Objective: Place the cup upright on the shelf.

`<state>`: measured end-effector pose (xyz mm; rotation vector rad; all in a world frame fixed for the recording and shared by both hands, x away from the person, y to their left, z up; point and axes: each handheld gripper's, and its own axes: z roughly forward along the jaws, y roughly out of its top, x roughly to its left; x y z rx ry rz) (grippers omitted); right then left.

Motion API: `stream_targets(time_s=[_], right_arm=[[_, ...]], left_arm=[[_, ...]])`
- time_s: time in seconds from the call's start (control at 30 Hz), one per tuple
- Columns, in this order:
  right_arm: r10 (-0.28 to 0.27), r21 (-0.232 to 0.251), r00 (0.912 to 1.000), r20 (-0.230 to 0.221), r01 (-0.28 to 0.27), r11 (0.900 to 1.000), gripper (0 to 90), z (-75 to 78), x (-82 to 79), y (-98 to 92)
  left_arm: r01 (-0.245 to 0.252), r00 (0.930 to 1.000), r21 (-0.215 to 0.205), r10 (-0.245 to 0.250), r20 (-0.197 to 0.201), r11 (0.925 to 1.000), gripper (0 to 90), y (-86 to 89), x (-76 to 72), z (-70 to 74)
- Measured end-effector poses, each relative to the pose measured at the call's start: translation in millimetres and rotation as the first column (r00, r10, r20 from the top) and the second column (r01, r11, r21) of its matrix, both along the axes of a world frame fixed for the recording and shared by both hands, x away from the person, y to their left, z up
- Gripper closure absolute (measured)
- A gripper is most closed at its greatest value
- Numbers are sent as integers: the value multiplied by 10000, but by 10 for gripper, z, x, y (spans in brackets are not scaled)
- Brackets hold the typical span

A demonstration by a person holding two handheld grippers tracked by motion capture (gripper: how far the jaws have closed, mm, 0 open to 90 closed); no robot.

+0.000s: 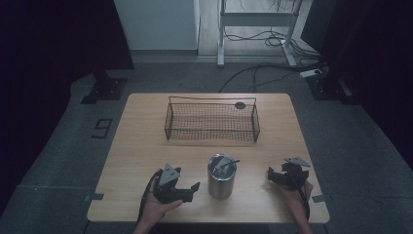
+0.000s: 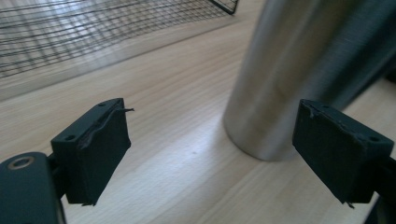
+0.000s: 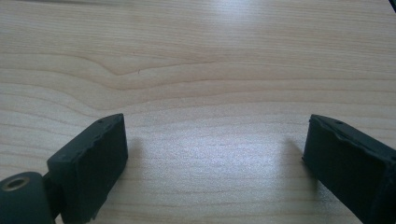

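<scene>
Right now both your claws are wide and hold nothing: your left claw (image 1: 194, 189) sits low just beside the steel cup (image 1: 222, 176), and your right claw (image 1: 271, 174) rests apart on the other side. If the cup is what you want, slide the left claw around it slowly and keep it level. The cup is shiny, round and upright near the front of the surface (image 1: 141, 146), with a dark stick-like thing (image 1: 228, 165) in it. Farther back sits the wire basket (image 1: 212, 120).

obstacle: steel cup (image 1: 222, 176) between both grippers | far: wire basket (image 1: 212, 120) | table (image 1: 141, 141) sides free
</scene>
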<state>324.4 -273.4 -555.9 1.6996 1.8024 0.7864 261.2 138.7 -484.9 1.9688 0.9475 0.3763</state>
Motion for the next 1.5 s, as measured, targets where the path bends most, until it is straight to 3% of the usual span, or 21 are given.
stream_targets(time_s=[0.53, 0.8, 0.97, 1.1, 1.27, 1.5], right_arm=[[-4, 3, 10000, 13, 4, 10000, 67, 0, -1, 0], [-69, 6, 10000, 42, 69, 10000, 78, 1, -4, -4], [-82, 22, 10000, 47, 82, 10000, 81, 2, -5, -6], [-83, 19, 10000, 49, 83, 10000, 82, 2, -5, -6], [-86, 22, 10000, 49, 86, 10000, 82, 2, -5, -6], [-97, 17, 9999, 43, 97, 10000, 83, 2, -2, -15]], left_arm=[[1054, 9944, 298, -1052, -94, 9940, 40, -303, -77, -86], [1521, 9884, 141, -1521, -30, 9883, 14, -419, -65, 3], [1634, 9866, -21, -1634, 38, 9866, 11, -491, -29, 37], [1598, 9871, 74, -1597, -54, 9871, 11, -601, 20, 28], [1572, 9871, -166, -1577, -293, 9874, 19, -650, 86, 33], [1591, 9870, -153, -1594, -211, 9871, 19, -768, 152, 27]])
